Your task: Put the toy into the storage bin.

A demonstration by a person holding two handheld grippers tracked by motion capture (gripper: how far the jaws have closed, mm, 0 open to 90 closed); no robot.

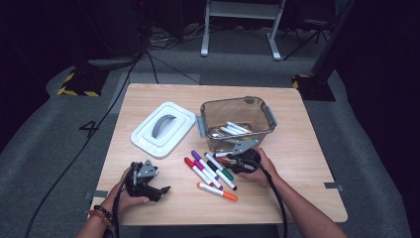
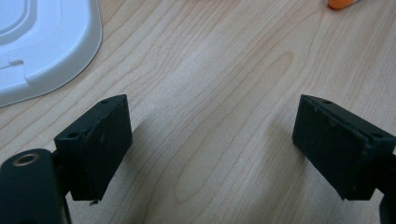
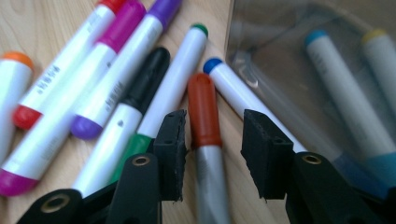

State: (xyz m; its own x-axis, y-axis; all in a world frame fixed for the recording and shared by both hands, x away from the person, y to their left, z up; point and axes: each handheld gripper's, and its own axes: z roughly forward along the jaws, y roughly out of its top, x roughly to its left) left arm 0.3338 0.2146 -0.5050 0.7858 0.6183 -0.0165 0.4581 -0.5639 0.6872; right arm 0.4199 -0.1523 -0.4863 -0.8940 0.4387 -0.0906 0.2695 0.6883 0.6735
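Far left, beyond the table [image 1: 297, 163], dark grey carpet, with black cables trailing across it and a yellow-and-black striped base [image 1: 79, 82] at the back. The table is pale wood grain, with tape tabs at its side edges.

Down at the near left corner the left gripper [image 1: 166, 189] rests low over bare wood, jaws spread wide with nothing between them; its own view shows clean grain under the pads. Just up from it lies the white lid [image 1: 162, 128], flat, grey handle up.

Moving to the middle, a fan of markers [image 1: 210, 171] lies on the wood, with red, magenta, purple, black and green caps, and an orange-capped one [image 1: 218, 192] nearest the front edge.

Now the right gripper [image 1: 229, 159], nosed in at the markers right against the clear bin [image 1: 237, 121]. In its own view the jaws straddle the grey-barrelled marker with a red-brown cap [image 3: 204, 116], narrowed around it with slim gaps either side; the pads are not pressing yet.

More markers are inside the bin. Behind, white stand legs [image 1: 240, 29] rise into the dark room.
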